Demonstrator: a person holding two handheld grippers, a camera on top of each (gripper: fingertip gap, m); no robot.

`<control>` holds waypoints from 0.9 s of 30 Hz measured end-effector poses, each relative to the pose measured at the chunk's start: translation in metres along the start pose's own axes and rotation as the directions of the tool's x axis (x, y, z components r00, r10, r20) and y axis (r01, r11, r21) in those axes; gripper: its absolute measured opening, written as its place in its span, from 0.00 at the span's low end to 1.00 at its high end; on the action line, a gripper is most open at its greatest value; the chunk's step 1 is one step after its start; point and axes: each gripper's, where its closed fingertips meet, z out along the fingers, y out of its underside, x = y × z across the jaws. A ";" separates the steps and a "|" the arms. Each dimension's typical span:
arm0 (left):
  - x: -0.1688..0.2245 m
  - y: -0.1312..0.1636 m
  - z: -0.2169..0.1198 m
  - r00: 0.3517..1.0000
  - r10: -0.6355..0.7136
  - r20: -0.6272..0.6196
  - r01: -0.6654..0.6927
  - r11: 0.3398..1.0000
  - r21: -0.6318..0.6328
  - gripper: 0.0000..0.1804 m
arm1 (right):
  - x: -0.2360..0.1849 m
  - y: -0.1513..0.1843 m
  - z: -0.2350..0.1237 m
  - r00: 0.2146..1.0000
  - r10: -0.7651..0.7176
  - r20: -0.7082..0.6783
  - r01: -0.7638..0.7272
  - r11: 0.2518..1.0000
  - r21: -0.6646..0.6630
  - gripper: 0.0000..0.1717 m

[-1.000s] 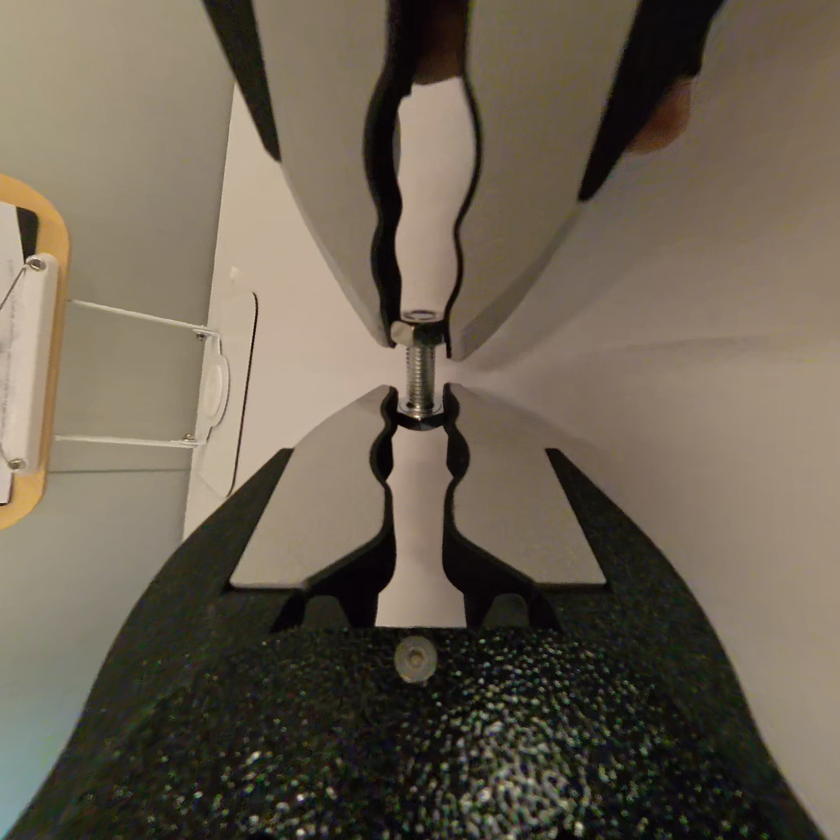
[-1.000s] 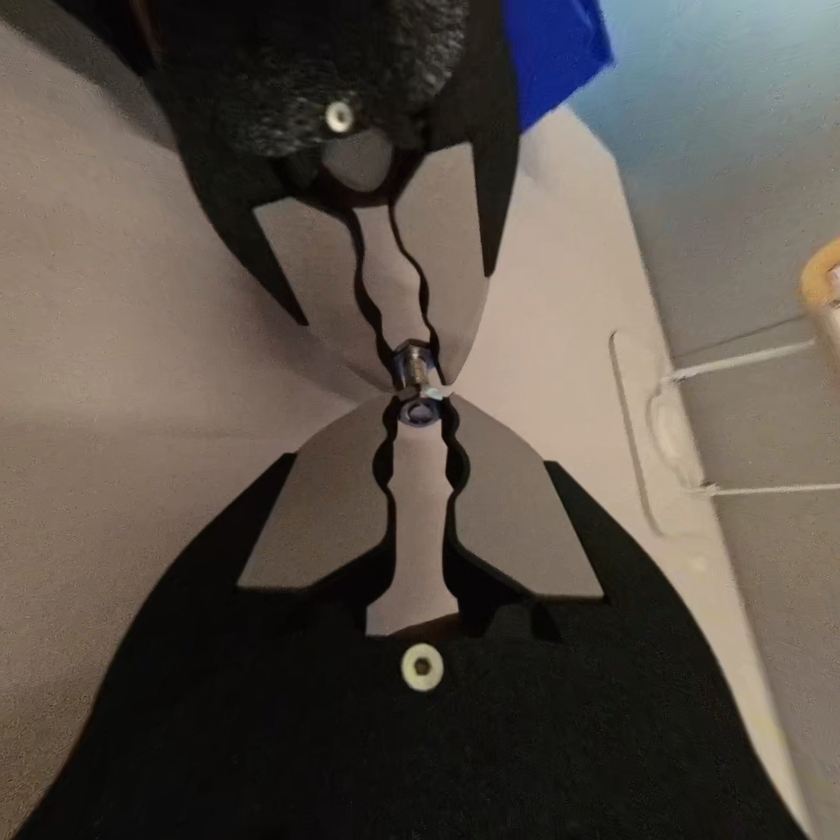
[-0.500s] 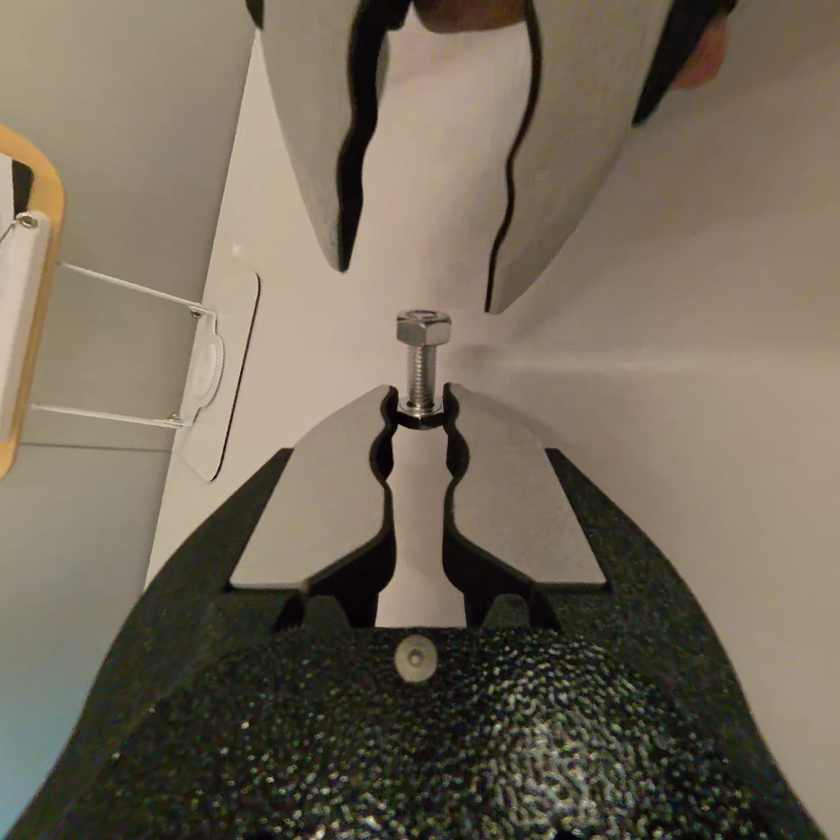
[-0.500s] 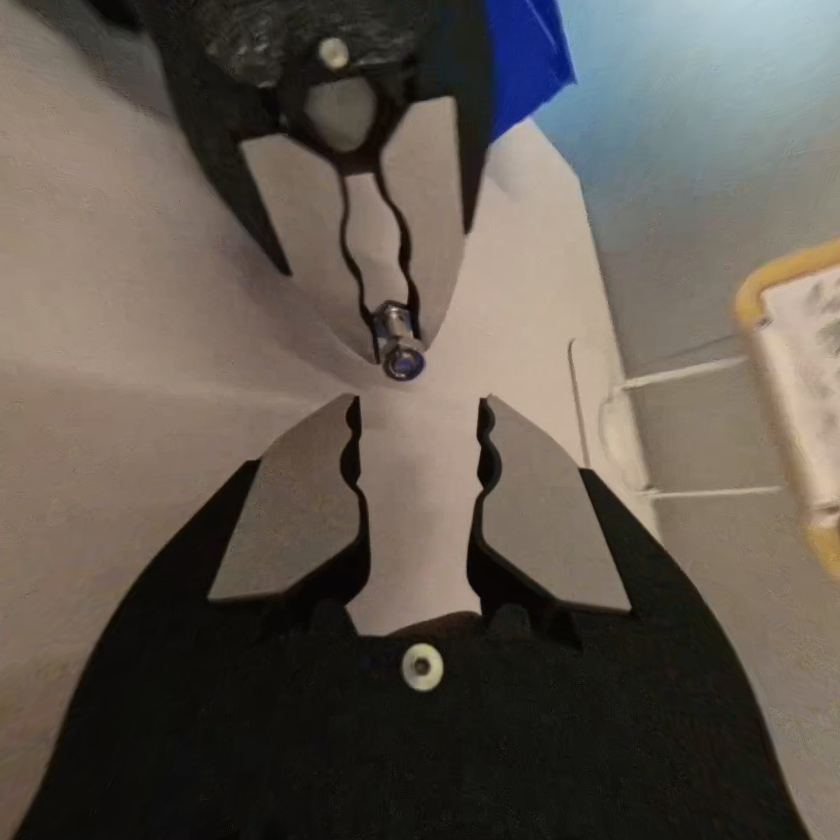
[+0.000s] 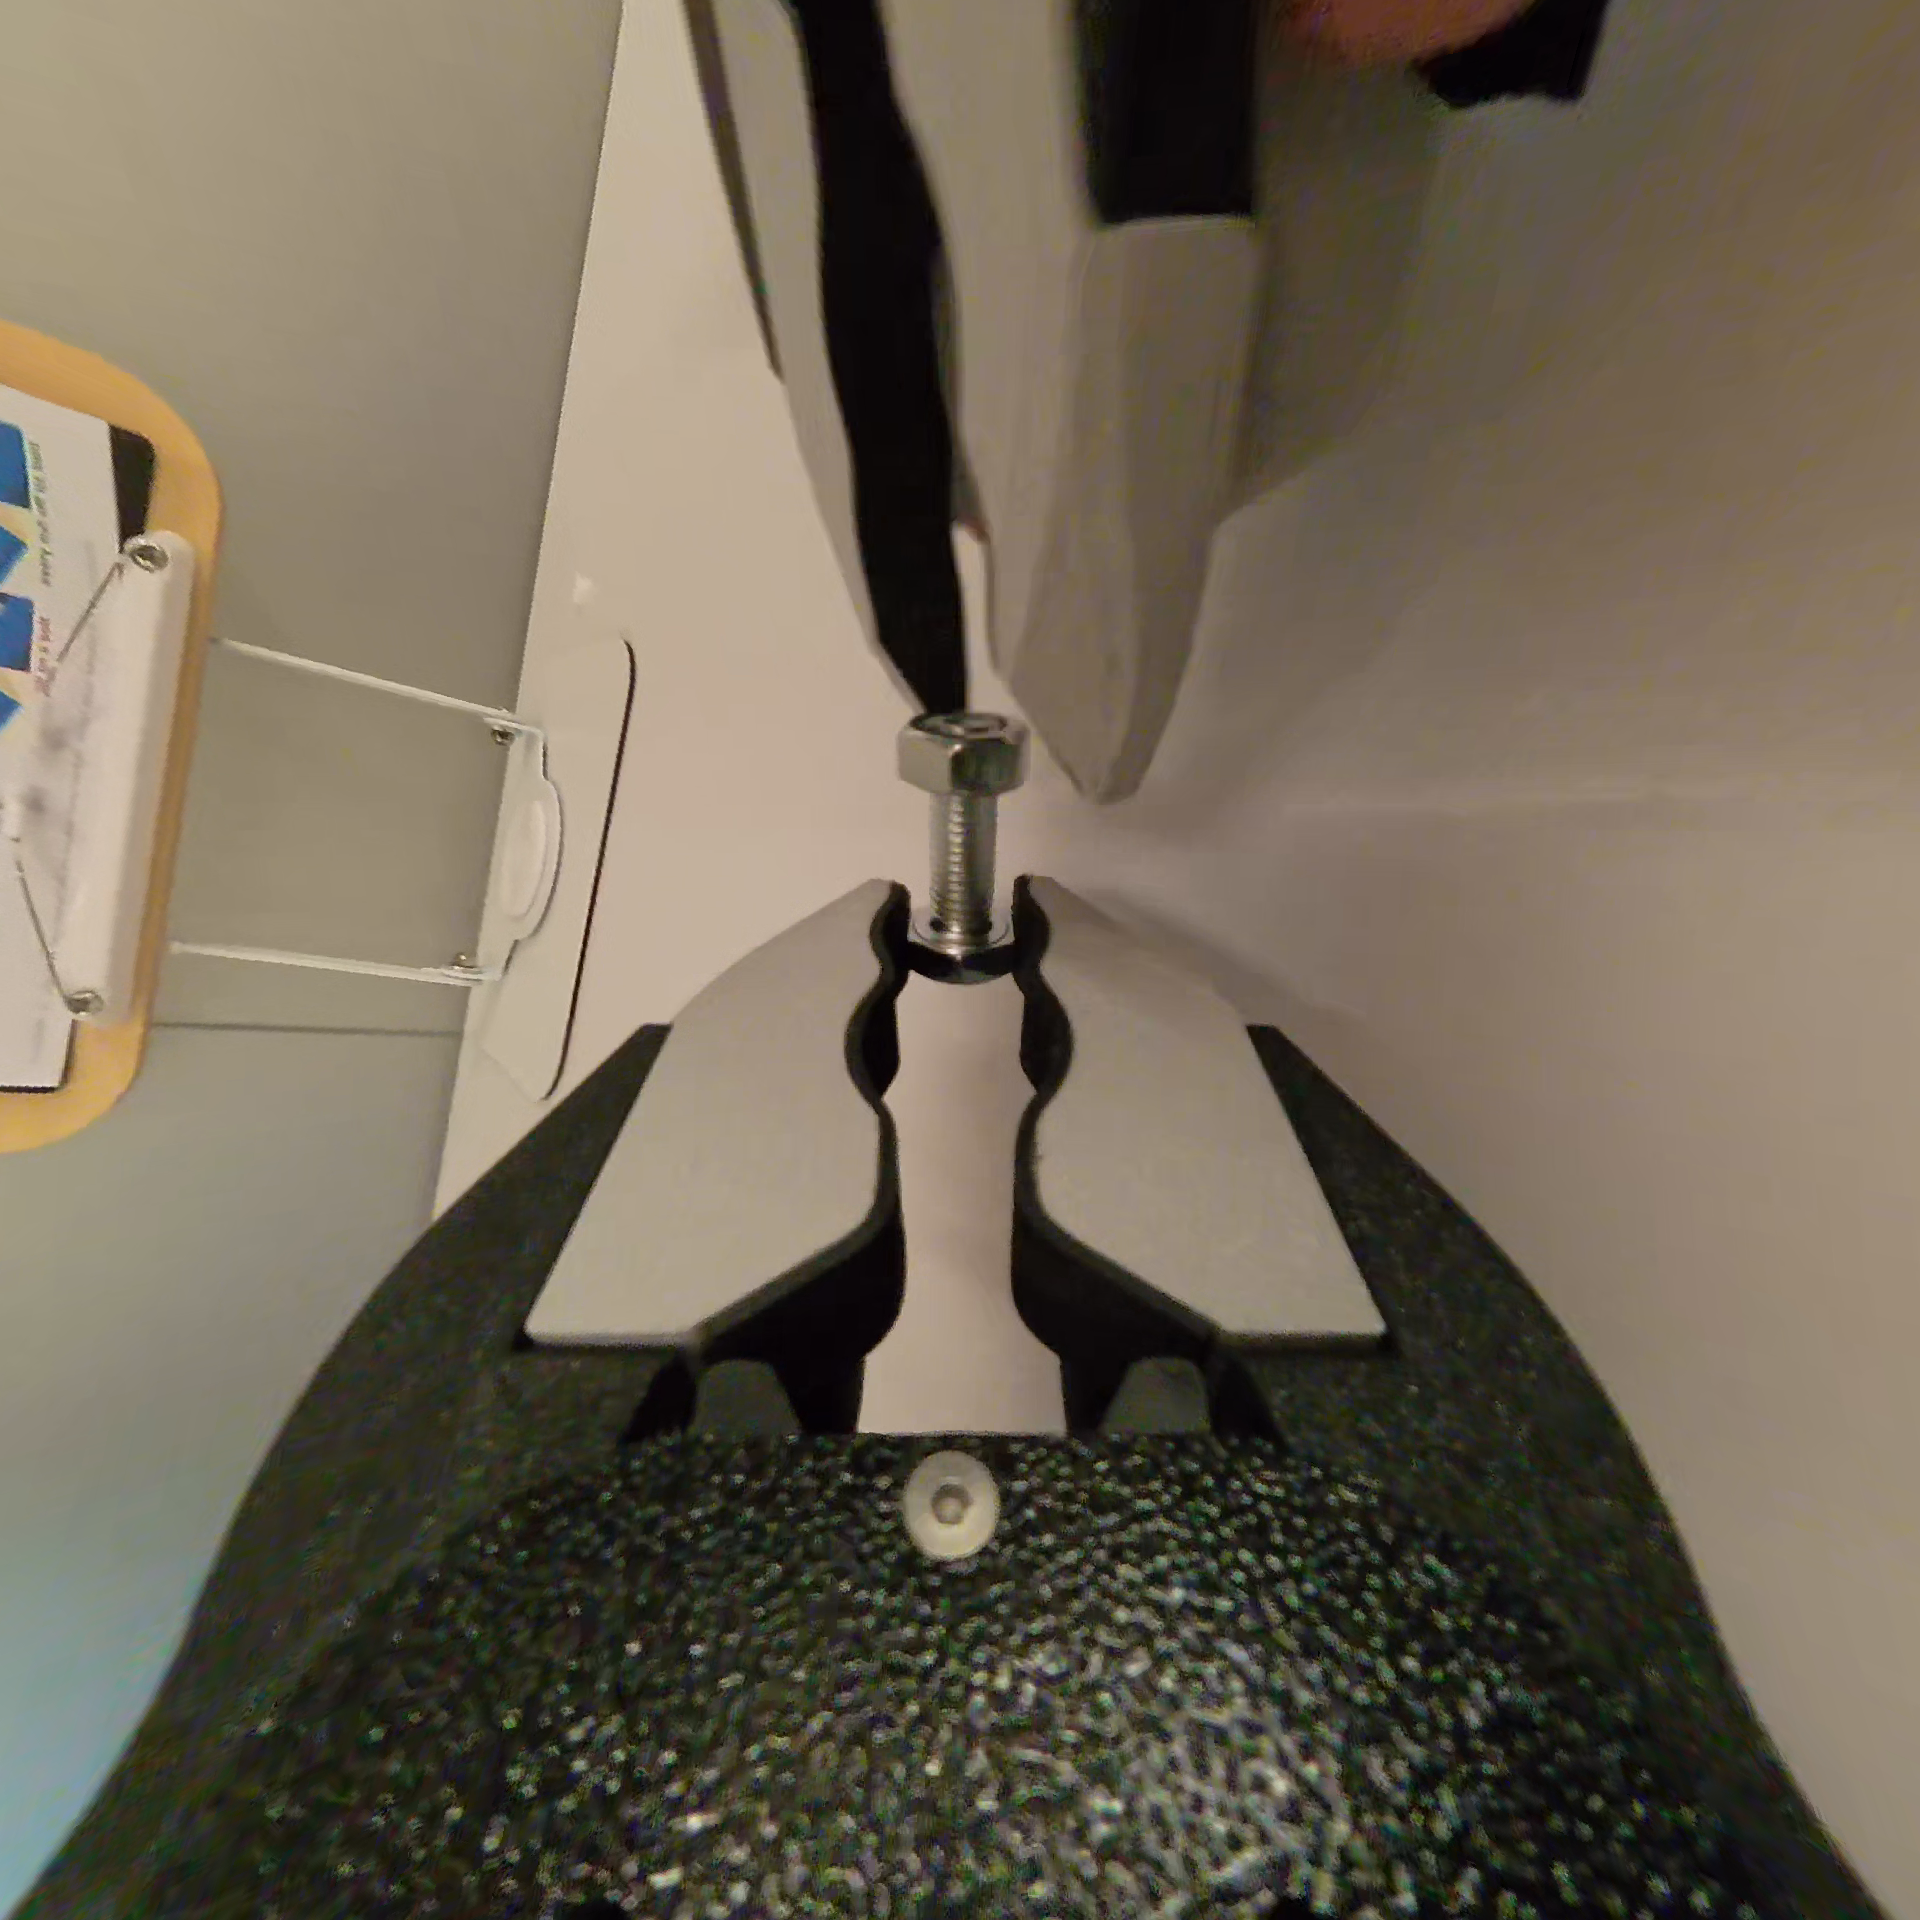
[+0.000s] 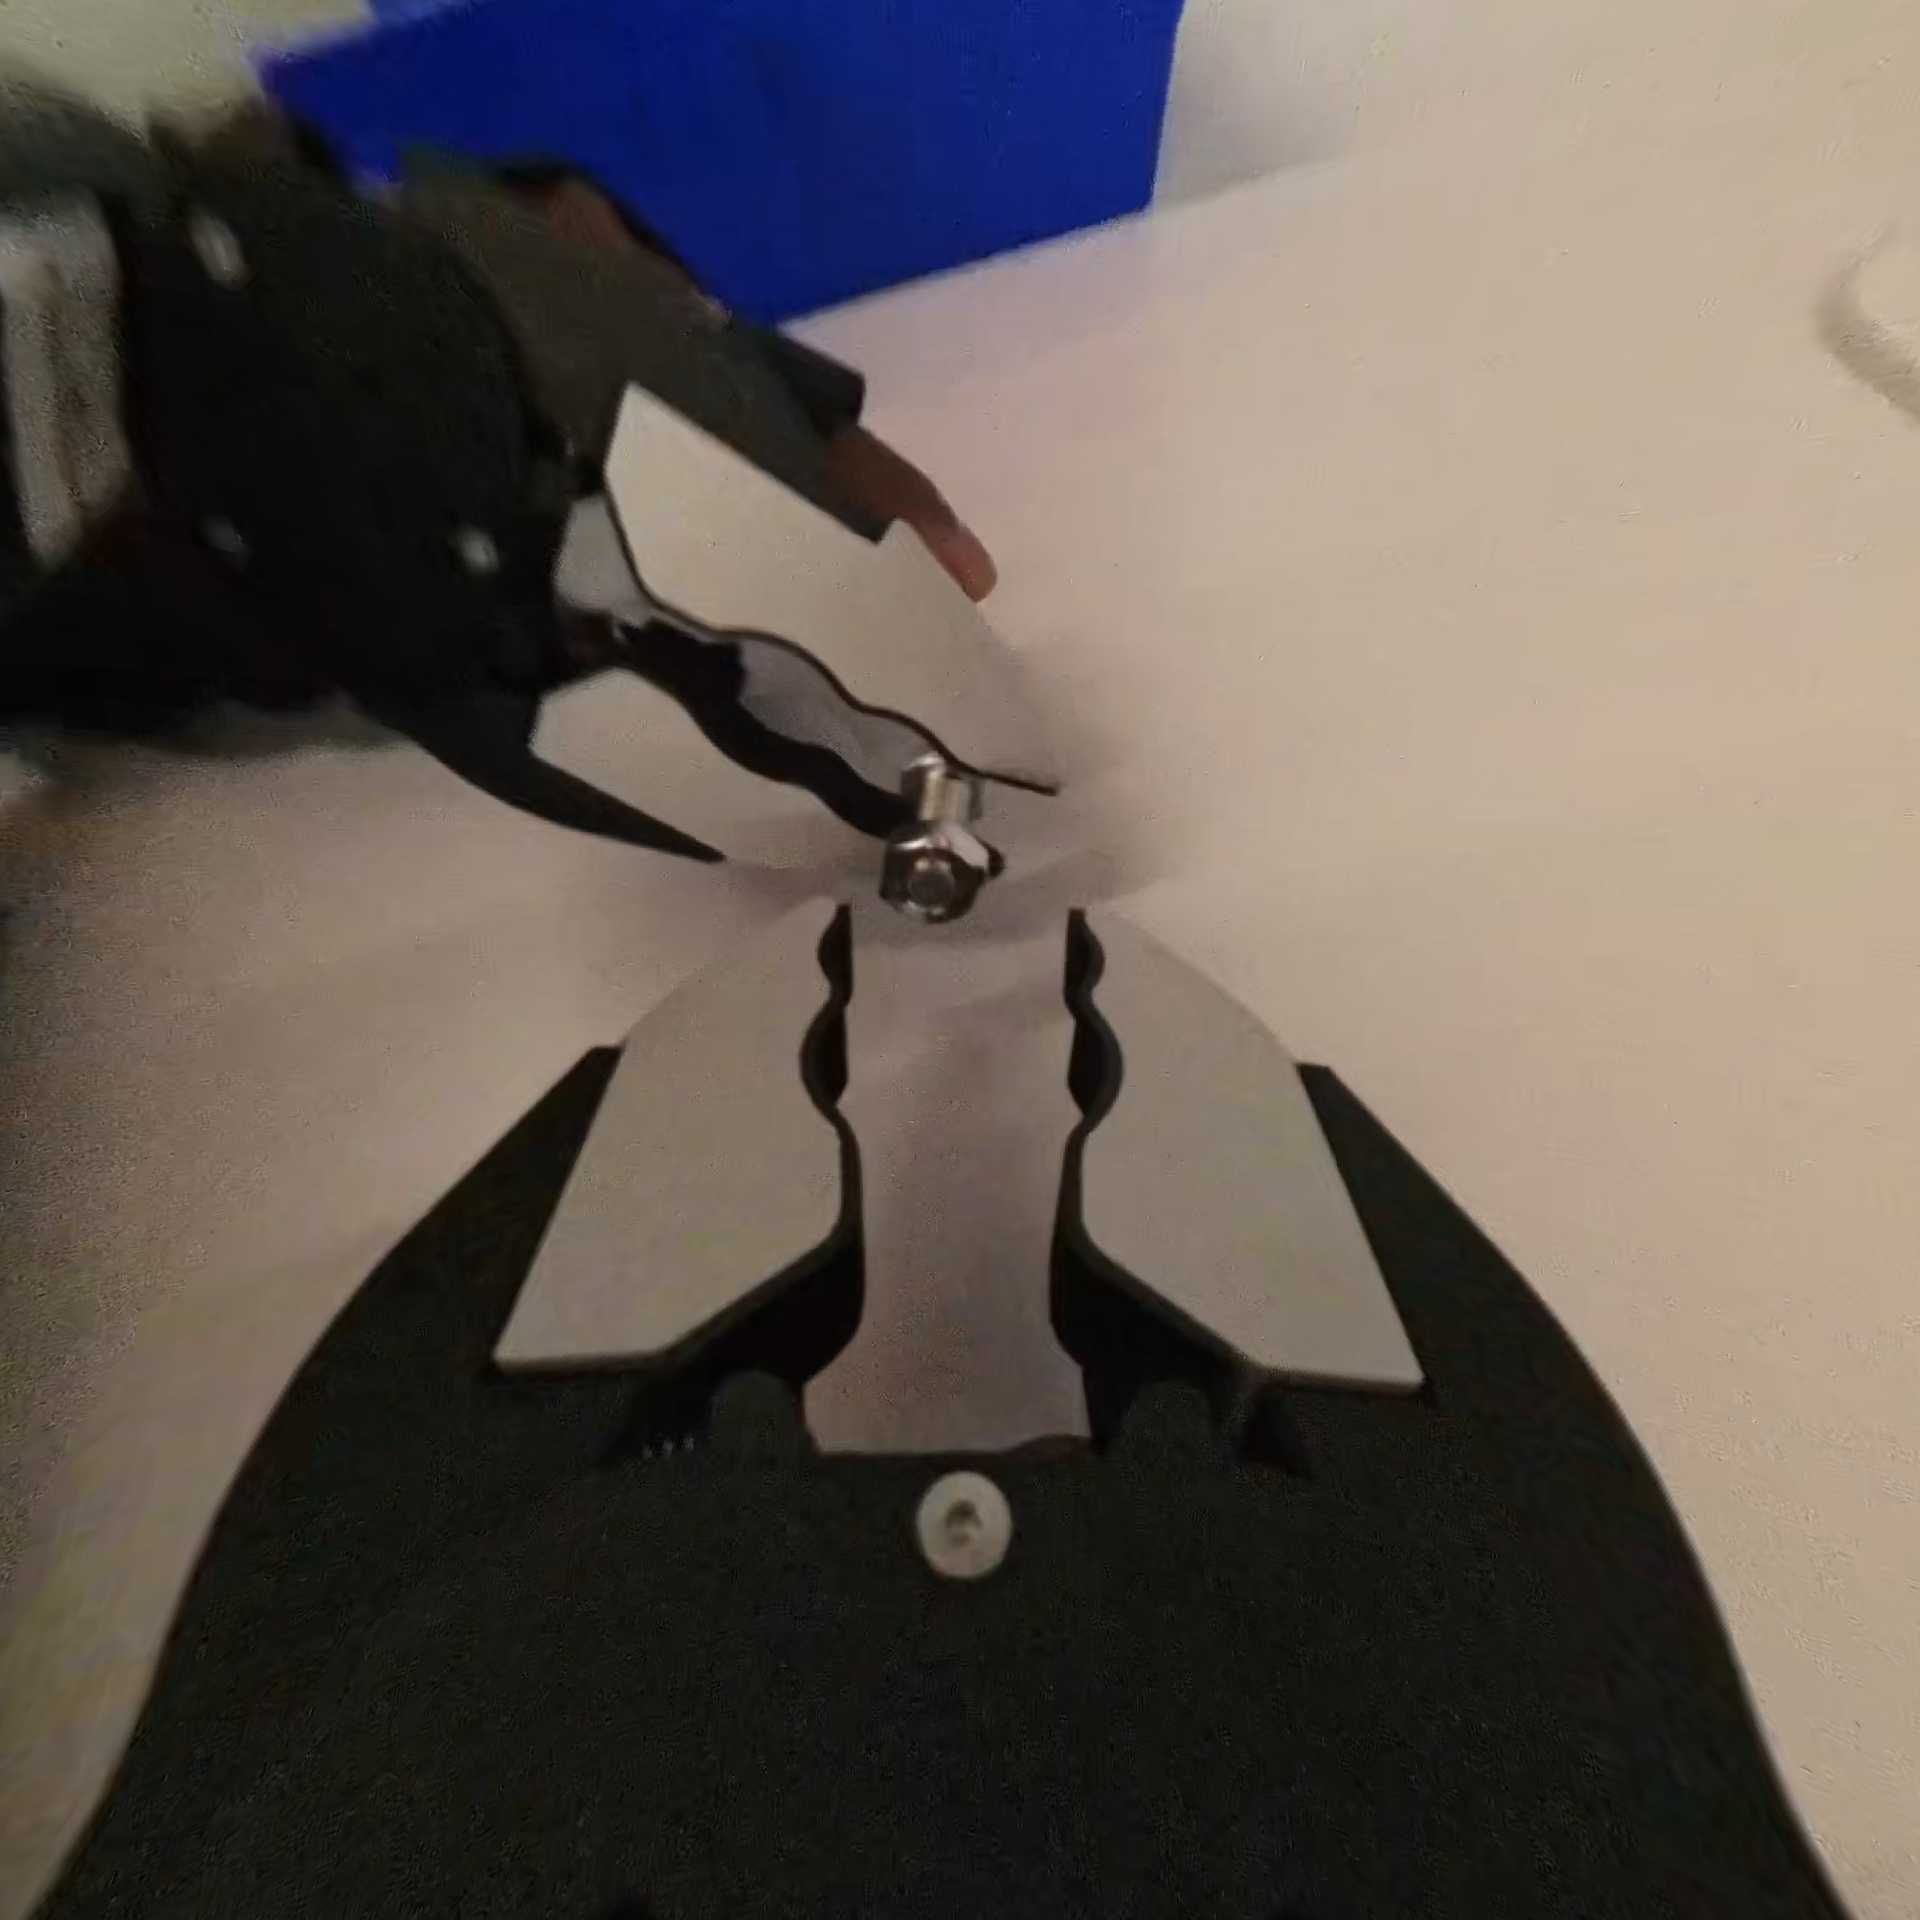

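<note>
My left gripper (image 5: 961, 920) is shut on the head end of a silver bolt (image 5: 961, 852) and holds it pointing forward above the white table (image 5: 1558, 935). A silver hex nut (image 5: 963, 756) sits on the bolt's far end. My right gripper (image 6: 961, 925) is open and grips nothing. The nut and bolt (image 6: 935, 847) lie just beyond its fingertips, not between the pads. The right gripper's fingers (image 5: 1122, 623) show at the top of the left wrist view, close around the nut. The left gripper (image 6: 935, 805) comes in from the left in the right wrist view.
A wooden clipboard with papers (image 5: 104, 727) stands on a white wire stand with a white base plate (image 5: 561, 852) at the left table edge. A blue box (image 6: 727, 156) stands at the back. A person's finger (image 6: 935, 530) shows behind the left gripper.
My right gripper let go of the nut, opened and drew back, then turned and came close to the nut again with its jaws a little narrower. My left gripper kept its hold on the bolt.
</note>
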 end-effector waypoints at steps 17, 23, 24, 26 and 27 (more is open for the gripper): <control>0.008 -0.004 0.002 0.998 0.059 -0.014 -0.059 0.998 0.002 0.10 | -0.015 -0.010 -0.004 0.941 0.307 0.144 -0.315 0.949 0.036 0.13; 0.000 0.002 0.000 0.998 -0.044 -0.033 0.044 0.999 0.014 0.10 | 0.009 -0.007 -0.010 0.882 -0.426 -0.202 0.433 0.901 -0.007 0.31; 0.001 0.002 0.000 0.998 -0.047 -0.039 0.048 0.999 0.015 0.10 | 0.008 -0.005 -0.009 0.787 -0.566 -0.245 0.569 0.820 -0.066 0.32; 0.005 0.000 0.000 0.998 -0.040 -0.056 0.041 0.999 0.020 0.10 | 0.001 -0.003 -0.006 0.619 -0.737 -0.271 0.734 0.666 -0.134 0.28; 0.007 -0.002 0.001 0.997 -0.032 -0.065 0.034 0.999 0.023 0.10 | -0.005 -0.002 -0.003 0.580 -0.769 -0.268 0.767 0.627 -0.138 0.23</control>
